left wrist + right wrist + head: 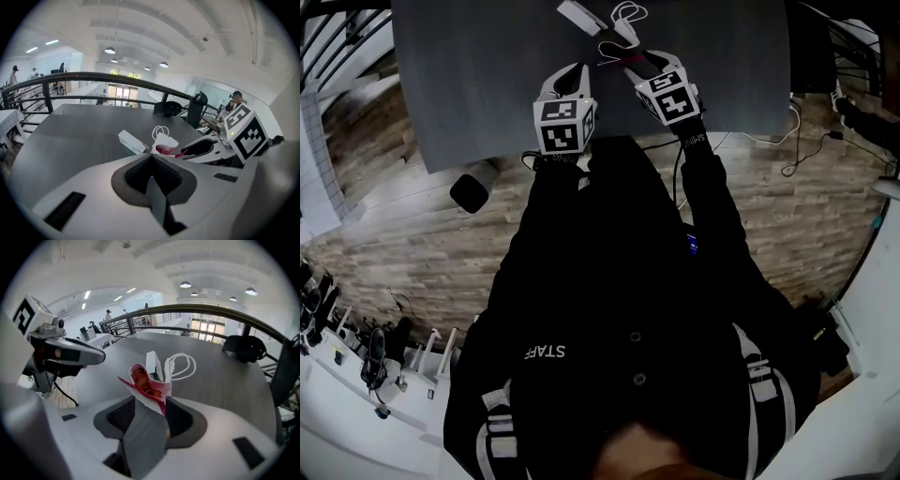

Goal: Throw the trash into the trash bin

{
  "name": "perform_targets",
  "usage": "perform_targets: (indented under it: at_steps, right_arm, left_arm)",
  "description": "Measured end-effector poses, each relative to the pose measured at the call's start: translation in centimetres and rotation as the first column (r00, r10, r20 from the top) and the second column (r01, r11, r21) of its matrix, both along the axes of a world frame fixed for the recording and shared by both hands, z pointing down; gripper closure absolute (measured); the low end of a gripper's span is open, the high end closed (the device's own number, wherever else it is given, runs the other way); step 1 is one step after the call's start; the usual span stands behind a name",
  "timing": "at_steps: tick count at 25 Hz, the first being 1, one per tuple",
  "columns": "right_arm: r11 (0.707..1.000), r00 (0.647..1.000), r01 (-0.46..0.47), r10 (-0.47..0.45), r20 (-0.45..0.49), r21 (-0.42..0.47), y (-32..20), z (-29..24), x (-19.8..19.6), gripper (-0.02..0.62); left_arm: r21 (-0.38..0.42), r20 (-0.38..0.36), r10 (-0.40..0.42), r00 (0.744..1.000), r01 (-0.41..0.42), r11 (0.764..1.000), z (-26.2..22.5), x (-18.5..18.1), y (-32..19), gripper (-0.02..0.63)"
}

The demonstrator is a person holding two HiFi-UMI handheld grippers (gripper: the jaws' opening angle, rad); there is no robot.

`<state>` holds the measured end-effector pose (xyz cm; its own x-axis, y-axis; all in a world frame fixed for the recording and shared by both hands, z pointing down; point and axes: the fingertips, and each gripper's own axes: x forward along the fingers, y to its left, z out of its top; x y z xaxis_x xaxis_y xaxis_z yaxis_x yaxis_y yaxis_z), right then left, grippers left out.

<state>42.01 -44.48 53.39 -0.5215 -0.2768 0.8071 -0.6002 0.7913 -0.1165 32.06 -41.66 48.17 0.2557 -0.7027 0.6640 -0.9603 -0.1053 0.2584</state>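
Grey counter point(487, 75) lies under both my grippers. My right gripper point(151, 401) has its jaws apart, and the trash, a crumpled red-and-white wrapper point(147, 383), stands upright between them at the tips. The wrapper's lower edge is hidden between the pads, so I cannot tell for sure whether they press on it; they look loose. Just beyond the wrapper lie a flat white box point(132, 141) and a white cord point(183, 364) coiled in a loop, both on the counter. My left gripper point(151, 157) hangs beside the right one with its jaws together and nothing in them. A black cylinder point(473, 189) stands on the wooden floor by the counter's near left corner.
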Motion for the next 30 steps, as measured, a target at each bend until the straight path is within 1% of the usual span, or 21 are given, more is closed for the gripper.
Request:
perform_targets:
  at_steps: [1,3,4,6,10,12,16,23,27,30]
  right_arm:
    - [1.000,1.000,0.013,-0.013,-0.011,-0.004,0.2,0.2,0.0,0.393]
    - [1.000,0.999,0.025,-0.025,-0.029,0.006,0.5,0.3,0.1,0.475]
    - [1.000,0.999,0.028,-0.027,-0.032,0.012,0.7,0.2,0.1,0.498]
    - [0.999,0.999,0.042,-0.042,-0.033,0.019,1.3,0.0,0.1,0.522]
    - [0.994,0.995,0.102,-0.102,-0.021,0.035,2.9,-0.5,-0.6,0.568]
    - [0.993,0.994,0.112,-0.112,0.000,0.045,3.3,-1.2,-1.3,0.574]
    - [0.992,0.994,0.097,-0.100,0.032,0.083,3.5,-3.0,-1.7,0.577]
    - [0.980,0.993,0.056,-0.075,0.092,0.192,4.4,-8.4,-2.3,0.578]
    - [0.967,0.989,0.040,-0.075,0.129,0.252,5.3,-11.6,-3.1,0.578]
    - [0.954,0.985,0.041,-0.088,0.150,0.296,6.1,-13.7,-4.4,0.578]
  left_arm:
    - [-0.002,0.002,-0.004,1.000,0.005,1.000,0.0,-0.1,0.1,0.604]
    - [-0.003,0.005,-0.013,1.000,0.013,1.000,-0.1,-0.3,0.4,0.605]
    - [-0.002,0.006,-0.016,1.000,0.016,1.000,-0.2,-0.4,0.5,0.604]
    - [0.003,0.007,-0.023,1.000,0.023,1.000,-0.5,-0.6,0.7,0.604]
    - [0.014,0.010,-0.040,0.999,0.040,0.999,-1.0,-1.0,1.3,0.604]
    - [0.022,0.012,-0.050,0.999,0.049,0.999,-1.4,-1.6,1.6,0.604]
    - [0.042,0.015,-0.070,0.997,0.069,0.997,-2.2,-2.1,2.0,0.604]
    - [0.102,0.006,-0.092,0.996,0.091,0.991,-4.6,-2.9,3.1,0.604]
    - [0.145,-0.001,-0.121,0.993,0.120,0.982,-6.3,-3.4,4.0,0.604]
    - [0.191,0.000,-0.157,0.988,0.154,0.969,-7.8,-4.5,4.7,0.604]
